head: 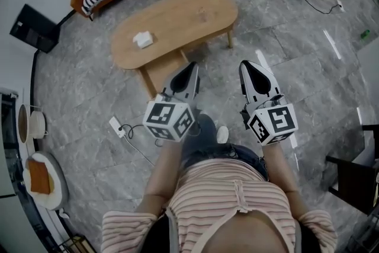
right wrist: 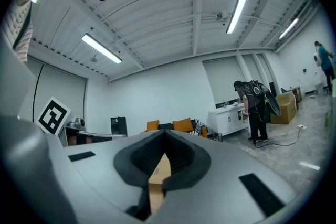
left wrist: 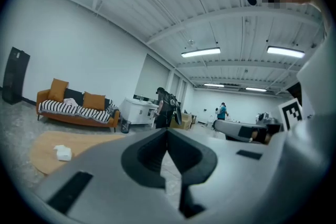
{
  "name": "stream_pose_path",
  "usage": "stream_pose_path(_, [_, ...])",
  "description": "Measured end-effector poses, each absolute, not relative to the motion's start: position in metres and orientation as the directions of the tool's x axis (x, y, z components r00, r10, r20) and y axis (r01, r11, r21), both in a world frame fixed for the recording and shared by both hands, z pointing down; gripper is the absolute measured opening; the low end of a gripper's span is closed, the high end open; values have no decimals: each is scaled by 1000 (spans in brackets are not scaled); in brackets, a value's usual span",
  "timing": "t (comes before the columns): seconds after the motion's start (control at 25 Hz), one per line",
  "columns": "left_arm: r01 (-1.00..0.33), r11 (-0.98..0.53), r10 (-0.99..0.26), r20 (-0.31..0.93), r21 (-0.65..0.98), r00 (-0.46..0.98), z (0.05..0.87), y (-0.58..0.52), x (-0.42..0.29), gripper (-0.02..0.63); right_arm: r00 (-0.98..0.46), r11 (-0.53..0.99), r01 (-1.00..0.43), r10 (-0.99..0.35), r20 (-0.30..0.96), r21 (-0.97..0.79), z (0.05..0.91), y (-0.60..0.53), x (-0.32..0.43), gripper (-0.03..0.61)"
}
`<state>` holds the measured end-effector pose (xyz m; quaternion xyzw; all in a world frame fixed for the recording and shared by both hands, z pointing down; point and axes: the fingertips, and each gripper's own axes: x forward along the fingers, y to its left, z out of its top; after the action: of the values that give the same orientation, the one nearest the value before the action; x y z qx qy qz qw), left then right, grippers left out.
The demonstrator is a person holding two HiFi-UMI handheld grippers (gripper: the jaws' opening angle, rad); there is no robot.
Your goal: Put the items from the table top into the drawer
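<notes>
The left gripper (head: 192,66) and the right gripper (head: 248,65) both have their jaws clenched together on nothing, held side by side above the floor. A small white item (head: 143,39) sits on the wooden tabletop (head: 189,12), at about eleven o'clock from the left gripper and well apart from it.

Sm. white boxy item (head: 143,39) lies flat on oval wood table (head: 195,9), nr its left end.
</notes>
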<state>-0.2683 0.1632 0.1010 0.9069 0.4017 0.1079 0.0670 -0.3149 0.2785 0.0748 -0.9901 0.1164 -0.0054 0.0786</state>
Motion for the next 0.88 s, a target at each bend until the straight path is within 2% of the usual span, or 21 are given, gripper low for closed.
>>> stream_pose_path(0.16, [686, -693, 720, 163, 219, 675, 107, 153, -253, 14, 977, -970, -208, -213, 29, -124, 84, 281, -304, 8])
stream_pose_path(0.4, [687, -686, 727, 181, 241, 662, 115, 161, -225, 14, 977, -968, -190, -203, 65, -164, 98, 286, -278, 8])
stream_pose_path(0.88, [680, -669, 743, 247, 300, 622, 152, 180, -113, 14, 965, -960, -209, -233, 122, -186, 122, 290, -162, 8])
